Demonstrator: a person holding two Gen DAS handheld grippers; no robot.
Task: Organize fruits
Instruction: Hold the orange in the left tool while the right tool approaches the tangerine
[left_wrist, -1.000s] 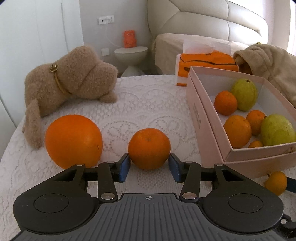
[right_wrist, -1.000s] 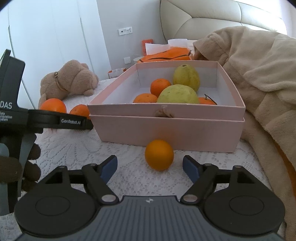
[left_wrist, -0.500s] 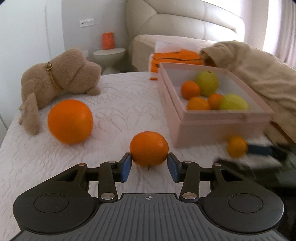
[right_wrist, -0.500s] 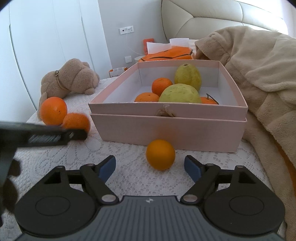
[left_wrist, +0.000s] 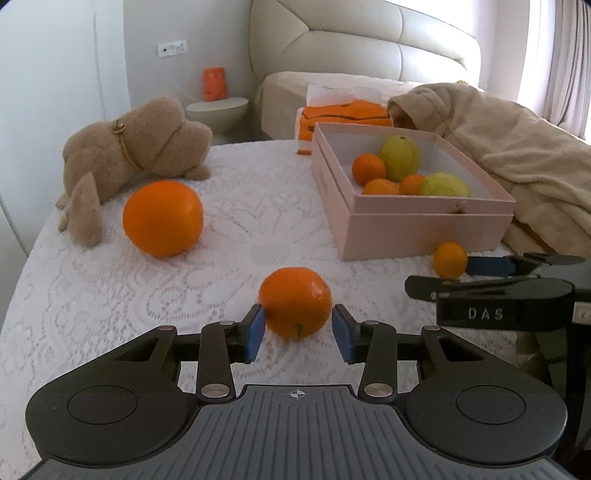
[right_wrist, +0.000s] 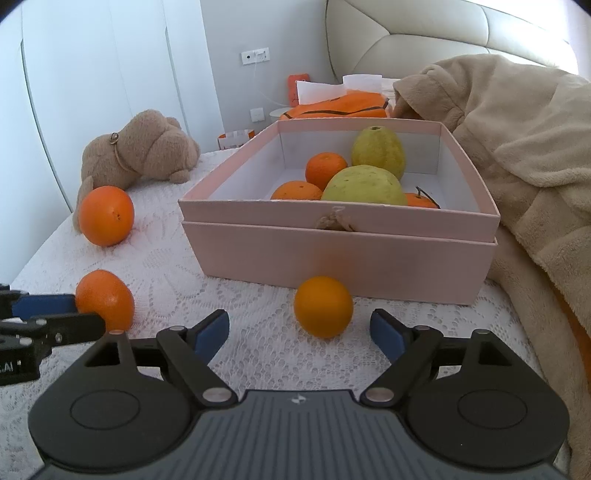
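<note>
My left gripper (left_wrist: 297, 334) is shut on a mandarin (left_wrist: 294, 302) and holds it above the lace cloth; it also shows in the right wrist view (right_wrist: 104, 300). A large orange (left_wrist: 163, 218) sits to the left by the plush dog. A pink box (left_wrist: 424, 225) at the right holds several oranges and two green fruits (left_wrist: 400, 158). My right gripper (right_wrist: 300, 334) is open, with a small orange (right_wrist: 323, 306) lying on the cloth between and just beyond its fingertips, in front of the box (right_wrist: 332, 254).
A brown plush dog (left_wrist: 129, 155) lies at the back left. A beige blanket (left_wrist: 517, 155) is heaped to the right of the box. An orange tissue box (left_wrist: 343, 118) stands behind it. The table edge curves along the left.
My left gripper has lifted the mandarin and drawn back and swung right, so the box and right gripper now show. The right gripper has edged slightly toward the small orange.
</note>
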